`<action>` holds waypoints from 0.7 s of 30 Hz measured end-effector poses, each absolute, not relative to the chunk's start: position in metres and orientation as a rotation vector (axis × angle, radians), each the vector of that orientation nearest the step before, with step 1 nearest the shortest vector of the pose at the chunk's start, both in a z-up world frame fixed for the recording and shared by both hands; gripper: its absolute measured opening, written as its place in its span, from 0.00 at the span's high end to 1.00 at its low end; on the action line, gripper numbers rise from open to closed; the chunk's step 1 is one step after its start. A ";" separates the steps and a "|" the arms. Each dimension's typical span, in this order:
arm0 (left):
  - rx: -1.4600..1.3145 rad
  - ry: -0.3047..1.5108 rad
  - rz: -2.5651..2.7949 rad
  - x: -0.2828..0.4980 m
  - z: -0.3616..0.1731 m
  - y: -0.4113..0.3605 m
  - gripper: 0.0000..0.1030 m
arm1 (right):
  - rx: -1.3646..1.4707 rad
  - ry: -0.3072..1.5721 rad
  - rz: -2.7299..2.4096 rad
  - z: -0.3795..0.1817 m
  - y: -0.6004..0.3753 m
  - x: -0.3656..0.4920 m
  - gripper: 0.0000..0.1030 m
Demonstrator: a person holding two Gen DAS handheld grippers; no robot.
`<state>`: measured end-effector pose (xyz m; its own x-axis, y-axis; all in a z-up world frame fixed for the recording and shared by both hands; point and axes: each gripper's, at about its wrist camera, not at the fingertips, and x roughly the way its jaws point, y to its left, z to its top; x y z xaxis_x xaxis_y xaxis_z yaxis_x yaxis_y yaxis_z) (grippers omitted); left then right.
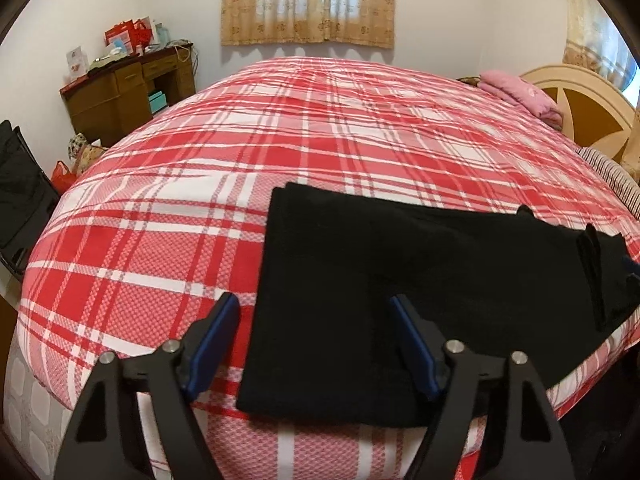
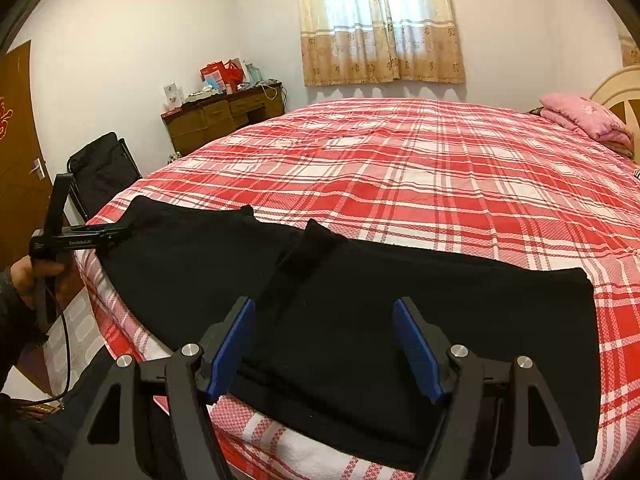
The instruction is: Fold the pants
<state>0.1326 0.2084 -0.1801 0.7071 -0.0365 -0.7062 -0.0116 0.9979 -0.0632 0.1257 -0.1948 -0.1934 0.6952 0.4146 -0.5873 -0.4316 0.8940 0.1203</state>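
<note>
Black pants (image 1: 400, 272) lie flat along the near edge of the red plaid bed (image 1: 280, 140), legs folded onto each other. They also show in the right wrist view (image 2: 360, 320). My left gripper (image 1: 314, 308) is open and hovers over the pants' left end, one finger past the cloth's edge. It shows from the side in the right wrist view (image 2: 116, 234) at the pants' left end. My right gripper (image 2: 324, 314) is open and empty above the right half of the pants. A small raised crease (image 2: 316, 236) stands near the pants' middle.
A folded pink blanket (image 2: 584, 120) lies by the cream headboard (image 1: 580, 96) at the right. A wooden desk (image 2: 224, 116) with boxes stands against the far wall, a black chair (image 2: 104, 168) near it. A brown door (image 2: 16, 152) is at the left. Curtains (image 2: 380, 20) hang behind.
</note>
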 end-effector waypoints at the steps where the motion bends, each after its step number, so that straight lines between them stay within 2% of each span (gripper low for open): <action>1: -0.084 0.778 -0.033 0.133 -0.179 0.210 0.46 | -0.029 0.646 0.472 -0.193 -0.195 0.125 0.29; 6: -0.120 0.778 -0.042 0.133 -0.175 0.214 0.56 | -0.026 0.619 0.472 -0.187 -0.196 0.122 0.29; 8: -0.151 0.769 -0.060 0.131 -0.172 0.217 0.72 | -0.019 0.613 0.469 -0.186 -0.197 0.122 0.29; 14: -0.244 0.719 -0.125 0.124 -0.153 0.215 0.78 | -0.006 0.613 0.452 -0.183 -0.202 0.123 0.29; 21: -0.309 0.607 -0.256 0.112 -0.110 0.193 0.79 | 0.045 0.593 0.403 -0.168 -0.224 0.121 0.29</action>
<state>0.1118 0.1928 -0.1099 0.7925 -0.3238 -0.5168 0.1444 0.9230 -0.3568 0.1205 -0.2237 -0.1682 0.7537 0.3817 -0.5350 -0.3560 0.9214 0.1559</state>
